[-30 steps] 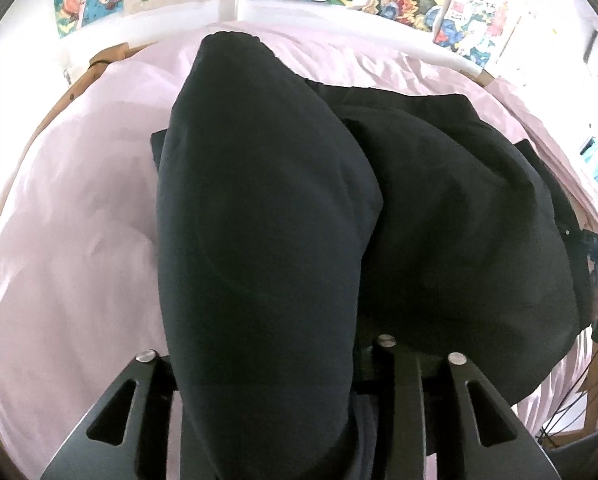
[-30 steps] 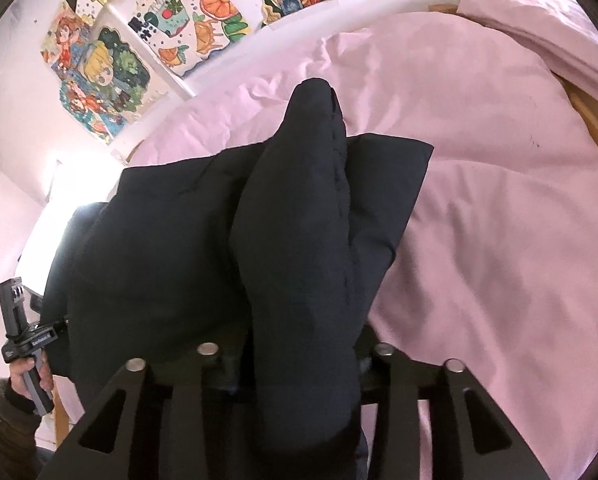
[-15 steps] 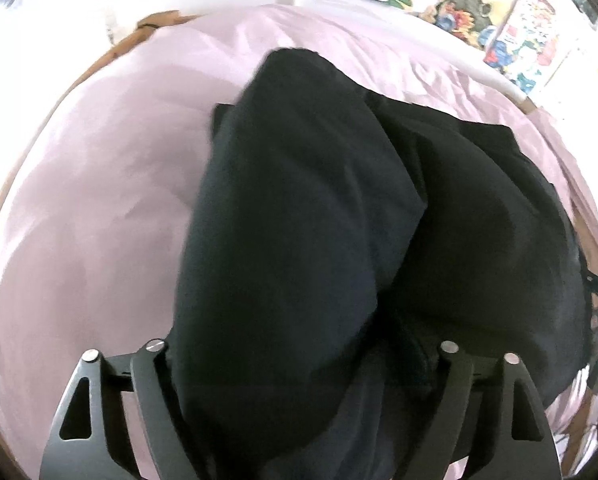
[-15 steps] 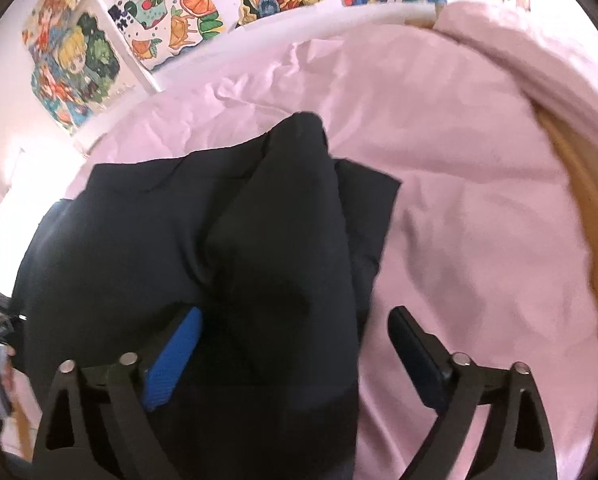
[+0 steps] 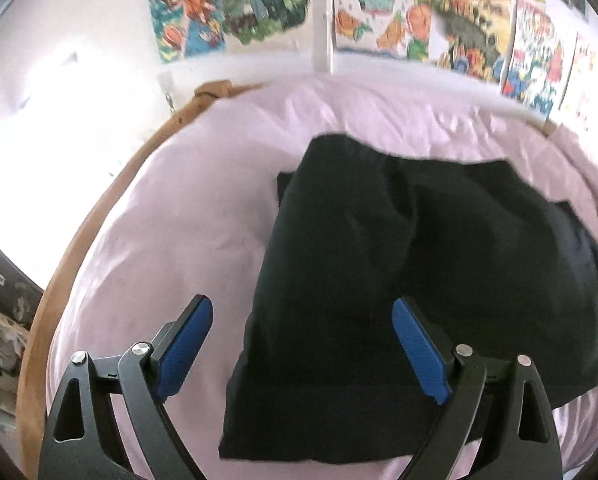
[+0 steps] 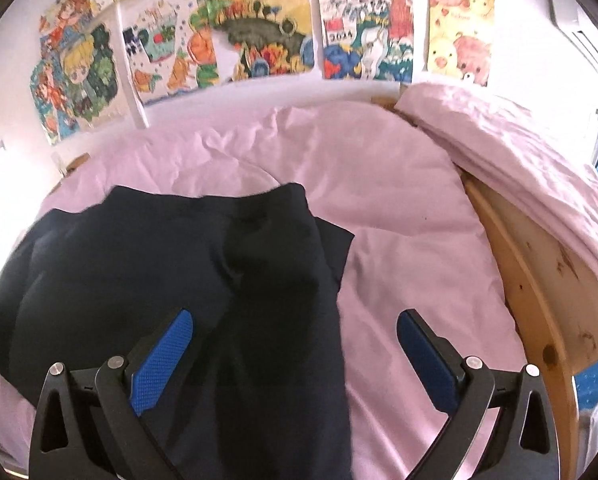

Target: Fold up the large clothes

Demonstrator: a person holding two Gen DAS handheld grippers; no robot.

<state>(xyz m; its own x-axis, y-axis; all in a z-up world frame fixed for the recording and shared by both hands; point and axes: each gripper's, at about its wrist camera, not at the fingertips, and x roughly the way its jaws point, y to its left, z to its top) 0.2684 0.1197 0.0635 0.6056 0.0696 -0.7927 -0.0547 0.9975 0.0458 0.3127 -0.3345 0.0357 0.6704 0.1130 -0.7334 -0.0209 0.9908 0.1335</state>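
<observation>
Bed (image 6: 411, 240) has a pink wrinkled sheet and a wooden frame (image 6: 539, 280) along the right edge. A folded pink blanket (image 6: 519, 152) sits over the frame at the far right corner. Cartoon posters (image 6: 259, 24) line the white wall behind the bed. A dark garment (image 5: 399, 280) lies on the sheet, mid-bed, with one folded layer on top. Left tool (image 5: 301, 312) is wide open and holds nothing, garment edge between its blue pads. Right tool (image 6: 295, 324) is wide open and empty above the garment (image 6: 179, 260).
</observation>
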